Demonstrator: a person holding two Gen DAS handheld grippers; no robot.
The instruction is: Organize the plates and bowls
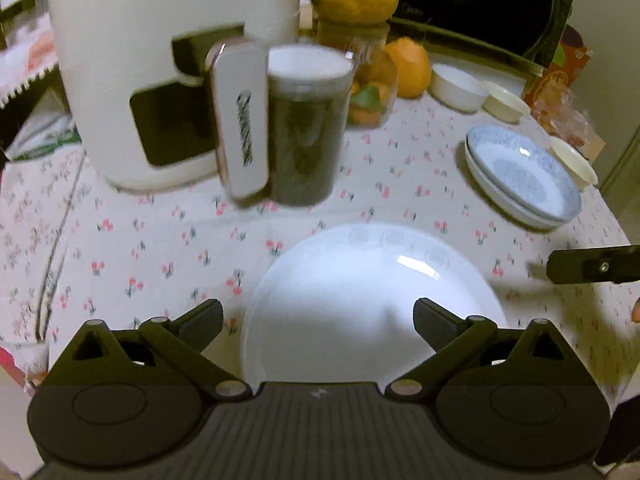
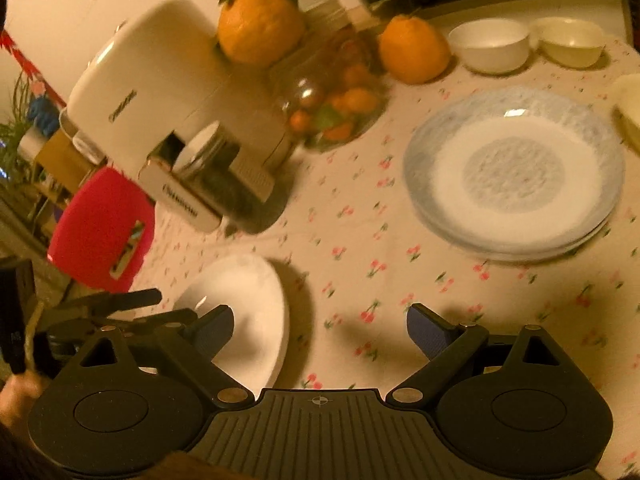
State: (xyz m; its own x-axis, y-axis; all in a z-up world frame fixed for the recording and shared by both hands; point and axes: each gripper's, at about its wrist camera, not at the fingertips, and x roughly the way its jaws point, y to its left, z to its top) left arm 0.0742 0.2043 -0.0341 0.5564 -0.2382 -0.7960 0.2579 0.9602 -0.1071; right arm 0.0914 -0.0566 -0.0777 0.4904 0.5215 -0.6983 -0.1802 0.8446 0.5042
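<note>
The left gripper (image 1: 318, 316) hangs over a white plate (image 1: 360, 292) on the counter (image 1: 160, 248), its jaws released and wide apart. The right gripper (image 2: 320, 322) is also released and holds nothing. Two blue plates (image 2: 516, 172) lie stacked near three bowls (image 2: 492, 44).

both grippers spread, nothing held

the left gripper (image 1: 318, 320) has its fingers (image 1: 200, 320) set wide apart and empty. the right gripper (image 2: 320, 328) likewise stands wide, fingers (image 2: 426, 330) gripping nothing. in the left wrist view the right gripper's tip shows at the right edge.
</note>
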